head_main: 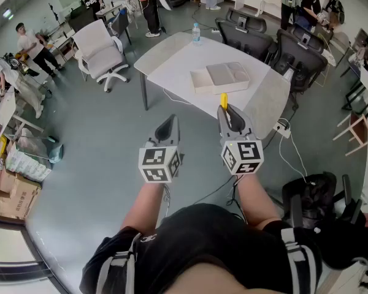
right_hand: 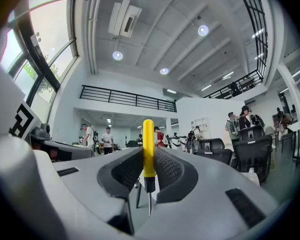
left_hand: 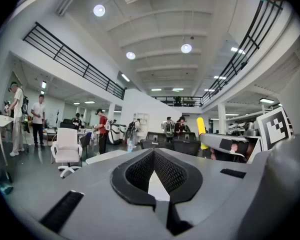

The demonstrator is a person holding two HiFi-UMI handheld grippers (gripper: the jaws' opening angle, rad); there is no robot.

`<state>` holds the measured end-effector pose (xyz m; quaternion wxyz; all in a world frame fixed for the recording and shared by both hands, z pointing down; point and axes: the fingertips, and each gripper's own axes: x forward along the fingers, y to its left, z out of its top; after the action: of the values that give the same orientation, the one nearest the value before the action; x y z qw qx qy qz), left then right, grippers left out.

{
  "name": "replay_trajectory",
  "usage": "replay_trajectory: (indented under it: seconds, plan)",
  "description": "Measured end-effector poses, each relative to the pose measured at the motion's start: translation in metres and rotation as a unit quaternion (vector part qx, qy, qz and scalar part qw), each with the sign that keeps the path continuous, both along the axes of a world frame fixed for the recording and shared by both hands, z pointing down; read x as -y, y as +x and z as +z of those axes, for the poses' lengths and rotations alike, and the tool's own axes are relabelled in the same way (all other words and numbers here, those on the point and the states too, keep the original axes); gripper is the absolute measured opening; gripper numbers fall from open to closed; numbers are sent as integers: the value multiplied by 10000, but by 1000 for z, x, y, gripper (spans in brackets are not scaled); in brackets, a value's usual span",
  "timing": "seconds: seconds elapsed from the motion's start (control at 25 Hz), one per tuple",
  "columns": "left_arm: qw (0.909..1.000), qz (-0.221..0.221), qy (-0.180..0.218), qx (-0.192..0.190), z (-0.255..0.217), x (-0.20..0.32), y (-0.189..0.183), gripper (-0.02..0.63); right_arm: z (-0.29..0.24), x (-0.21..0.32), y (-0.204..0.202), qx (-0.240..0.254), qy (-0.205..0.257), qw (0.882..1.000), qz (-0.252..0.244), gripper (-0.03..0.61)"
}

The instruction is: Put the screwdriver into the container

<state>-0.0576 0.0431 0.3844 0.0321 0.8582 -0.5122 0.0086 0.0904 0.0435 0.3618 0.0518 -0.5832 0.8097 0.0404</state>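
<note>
Screwdriver gripped, container not yet reached.

Nearest, the left gripper (head_main: 167,129) is closed on nothing. Beside it, the right gripper (right_hand: 148,151) clamps the yellow screwdriver (right_hand: 148,151) by its handle, shaft pointing down. Further on, the white container (head_main: 221,77) sits toward the near edge of the tabletop (head_main: 172,60), well apart from the tool. The pick-up looks done; carrying it over and dropping it in remain.
</note>
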Motion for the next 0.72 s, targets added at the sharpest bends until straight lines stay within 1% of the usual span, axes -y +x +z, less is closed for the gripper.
replay_trajectory:
  seconds: [0.16,0.32,0.52,0.72]
  plan:
    - [10000,-65,9,15,3,-10,-2,12,-6,-13,-1,79,24,9999,-78,66]
    - [10000,-18,33,11,1,-21,-4,12,-7,-23,-9,90,6,9998,-151,66]
    - [10000,31,38,25,3,-32,-8,12,5,-31,-13,43,-145,9999,-71,66]
    - [10000,32,-6,31,8,-36,-25,12,11,-35,-27,-26,-189,9998,-5,66]
